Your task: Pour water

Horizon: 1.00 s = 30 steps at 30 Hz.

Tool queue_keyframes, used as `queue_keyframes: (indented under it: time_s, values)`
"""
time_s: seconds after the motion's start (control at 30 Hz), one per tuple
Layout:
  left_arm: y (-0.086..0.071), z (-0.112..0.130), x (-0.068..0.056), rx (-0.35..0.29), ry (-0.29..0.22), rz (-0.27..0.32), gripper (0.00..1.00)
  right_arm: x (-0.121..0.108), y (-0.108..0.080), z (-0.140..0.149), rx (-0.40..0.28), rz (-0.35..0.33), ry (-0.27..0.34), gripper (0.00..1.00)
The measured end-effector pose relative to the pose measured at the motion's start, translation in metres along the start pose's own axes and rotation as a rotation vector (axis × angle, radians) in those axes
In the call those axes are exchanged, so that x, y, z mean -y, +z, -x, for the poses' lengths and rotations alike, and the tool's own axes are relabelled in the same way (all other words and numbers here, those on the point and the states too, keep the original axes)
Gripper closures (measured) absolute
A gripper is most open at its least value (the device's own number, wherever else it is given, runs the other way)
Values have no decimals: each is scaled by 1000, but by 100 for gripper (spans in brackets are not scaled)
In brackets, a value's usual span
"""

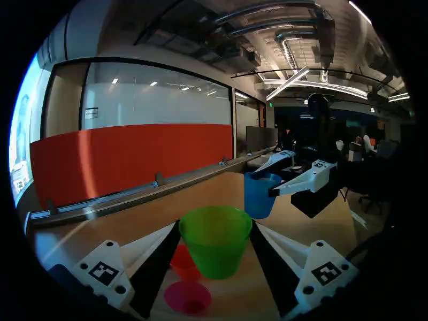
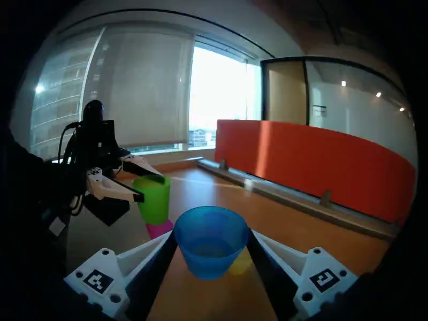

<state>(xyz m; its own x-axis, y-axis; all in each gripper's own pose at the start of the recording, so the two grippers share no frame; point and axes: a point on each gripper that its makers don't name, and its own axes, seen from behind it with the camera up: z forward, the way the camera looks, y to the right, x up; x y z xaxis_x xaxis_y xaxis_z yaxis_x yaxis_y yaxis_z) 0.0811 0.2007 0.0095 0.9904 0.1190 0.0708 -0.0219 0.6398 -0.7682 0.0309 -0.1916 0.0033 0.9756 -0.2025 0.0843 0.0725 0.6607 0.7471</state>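
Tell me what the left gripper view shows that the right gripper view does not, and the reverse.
Left gripper view: a red cup on the wooden table, and ceiling ducts. Right gripper view: a yellow object behind the blue cup, and a bright window. Both: the green cup, the blue cup, a pink cup, the orange panel and the wooden table.

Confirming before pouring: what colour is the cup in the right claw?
Blue; the blue plastic cup shows best in the right gripper view.
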Motion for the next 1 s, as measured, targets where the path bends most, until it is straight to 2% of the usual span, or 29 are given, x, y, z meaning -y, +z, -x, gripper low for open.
queue_keyframes:
  time_s: [0.27, 0.6, 1.0]
  values:
    - [-1, -2, -4, -4, 6, 5, 10, 5, 0, -25, -72, -4, -8, 8]
    - [1, -1, -2, -11, -4, 1, 10, 12, -2, -51, -173, -12, -12, 8]
    - [1, -3, -1, -13, -8, 5, 10, 9, -5, -62, -206, -21, 1, 8]
